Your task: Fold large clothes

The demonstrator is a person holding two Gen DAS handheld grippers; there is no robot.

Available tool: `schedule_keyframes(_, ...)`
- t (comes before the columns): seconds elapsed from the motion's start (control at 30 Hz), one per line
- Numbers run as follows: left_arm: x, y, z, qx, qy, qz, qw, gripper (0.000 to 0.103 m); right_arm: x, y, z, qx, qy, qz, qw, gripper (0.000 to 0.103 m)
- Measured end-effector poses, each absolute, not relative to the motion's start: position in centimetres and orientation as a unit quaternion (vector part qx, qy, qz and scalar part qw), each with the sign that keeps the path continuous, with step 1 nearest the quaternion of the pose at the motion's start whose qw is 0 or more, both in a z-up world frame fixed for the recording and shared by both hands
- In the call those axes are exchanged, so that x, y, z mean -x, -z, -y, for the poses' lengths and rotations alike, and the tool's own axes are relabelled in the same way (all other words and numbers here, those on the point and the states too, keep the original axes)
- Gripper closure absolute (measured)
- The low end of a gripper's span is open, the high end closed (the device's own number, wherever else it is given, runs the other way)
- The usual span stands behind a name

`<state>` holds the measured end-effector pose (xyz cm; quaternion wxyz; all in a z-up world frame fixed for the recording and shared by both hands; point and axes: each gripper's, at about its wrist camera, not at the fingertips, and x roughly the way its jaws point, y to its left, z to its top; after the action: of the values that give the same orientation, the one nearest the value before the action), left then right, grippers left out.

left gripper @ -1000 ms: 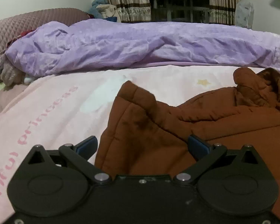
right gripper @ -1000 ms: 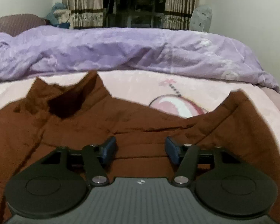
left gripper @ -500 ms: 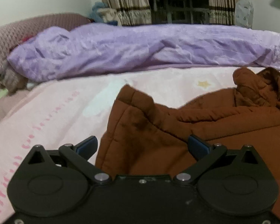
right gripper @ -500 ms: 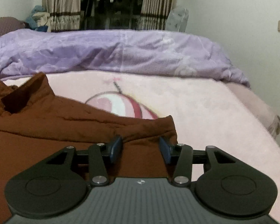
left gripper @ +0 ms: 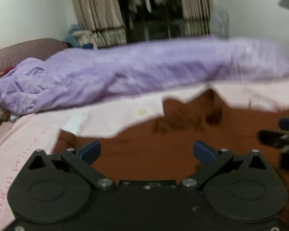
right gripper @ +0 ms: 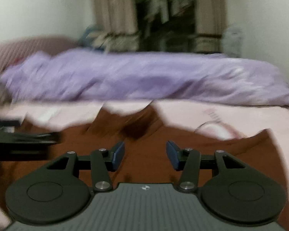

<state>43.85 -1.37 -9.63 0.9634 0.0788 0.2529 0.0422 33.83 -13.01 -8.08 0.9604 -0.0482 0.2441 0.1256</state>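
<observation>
Brown padded jacket [left gripper: 163, 154] spread flat on pink bed sheet [left gripper: 38, 134], ready for folding. Left gripper [left gripper: 146, 152] released wide, empty. Right gripper [right gripper: 145, 155] just been opening, nothing between jaws. Both poised low over fabric, likely hunting edges to grab.

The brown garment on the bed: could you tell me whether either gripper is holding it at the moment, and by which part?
Nothing is held. The left gripper and right gripper both stand open over the brown garment, pads apart and not pinching it.
</observation>
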Motion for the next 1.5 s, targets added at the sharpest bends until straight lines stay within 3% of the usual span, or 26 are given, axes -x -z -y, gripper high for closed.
schedule_keyframes(0.17, -45.8, 12.8, 1.2, -0.072, -0.046, -0.307, 0.948, 0.000, -34.8, 11.6, 12.3, 0.059, -0.126, -0.276, 0.951, 0.042)
schedule_keyframes(0.6, -44.4, 12.9, -2.0, -0.103, -0.059, -0.278, 0.953, 0.000, -35.1, 11.0, 19.7, 0.017, -0.067, -0.288, 0.955, 0.038)
schedule_keyframes(0.87, -42.6, 12.9, -9.4, -0.165, -0.141, -0.257, 0.942, 0.000, -34.4, 11.4, 28.6, 0.007, 0.018, -0.285, 0.958, 0.038)
schedule_keyframes(0.93, -42.2, 13.6, -12.0, -0.164, -0.151, -0.263, 0.939, 0.000, -34.4, 11.7, 30.9, -0.010, 0.022, -0.302, 0.953, 0.027)
schedule_keyframes(1.03, -40.7, 13.9, -14.8, -0.122, -0.146, -0.281, 0.941, 0.000, -33.3, 11.3, 32.6, -0.043, -0.001, -0.307, 0.951, 0.024)
schedule_keyframes(1.13, -39.1, 13.4, -16.3, -0.077, -0.101, -0.314, 0.941, 0.000, -31.8, 10.6, 32.9, -0.025, -0.011, -0.300, 0.954, 0.014)
schedule_keyframes(1.3, -39.4, 13.0, -19.5, 0.044, -0.038, -0.377, 0.924, 0.000, -31.9, 11.7, 33.9, -0.065, -0.067, -0.353, 0.931, 0.013)
schedule_keyframes(1.5, -38.5, 12.6, -19.8, 0.056, 0.036, -0.400, 0.914, 0.000, -32.2, 11.4, 36.4, -0.111, -0.105, -0.389, 0.909, 0.008)
